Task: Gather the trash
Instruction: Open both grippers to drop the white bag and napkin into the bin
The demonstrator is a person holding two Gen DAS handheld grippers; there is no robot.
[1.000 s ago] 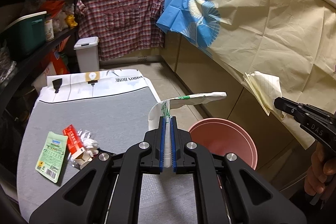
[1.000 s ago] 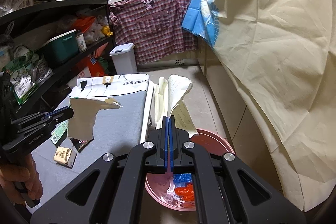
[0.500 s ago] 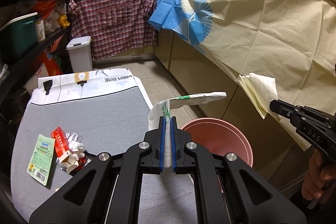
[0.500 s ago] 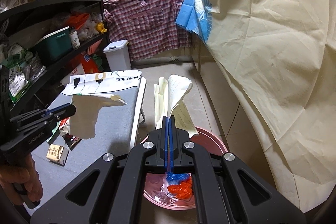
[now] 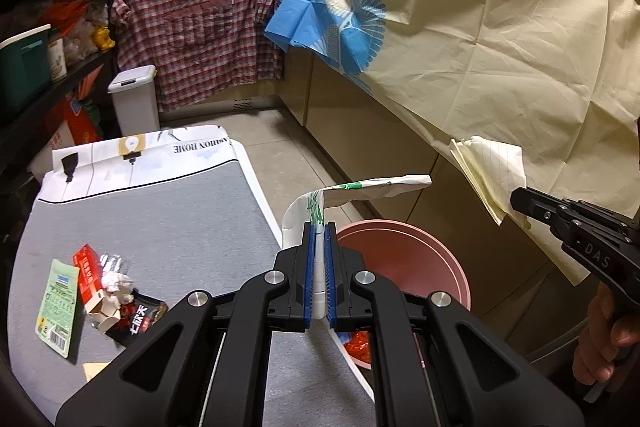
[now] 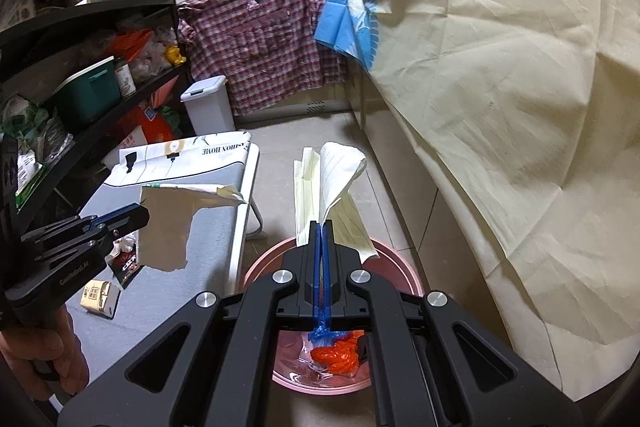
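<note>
The left tongs (image 5: 319, 263) are squeezed almost shut on a torn white paper scrap (image 5: 360, 187) with green marks on it; the scrap bends over and sticks out toward 2 o'clock in the left wrist view. The right tongs (image 6: 322, 259) are pinched tight on a folded sheet of lined yellow paper (image 6: 332, 183) that stands up from the tips. Both papers are up in the air. Under the right tongs sits a pink bowl (image 6: 396, 267) on the floor, just beside the desk (image 5: 160, 219). Inside the bowl lie a crumpled red-orange wrapper (image 6: 336, 355) and a bit of blue plastic (image 6: 320, 333). In the left wrist view the bowl is at about 3 o'clock from the left tongs. More trash lies on the gray desk at about 9 o'clock from the left tongs: a green packet (image 5: 58, 307), a red box (image 5: 90, 279), a white crumpled ball (image 5: 116, 283) and a black wrapper (image 5: 138, 319). They are bunched together and some touch. A white bin (image 5: 134, 99) stands on the floor past the far end of the desk, by a checked shirt (image 5: 208, 23) hung from the counter.
</note>
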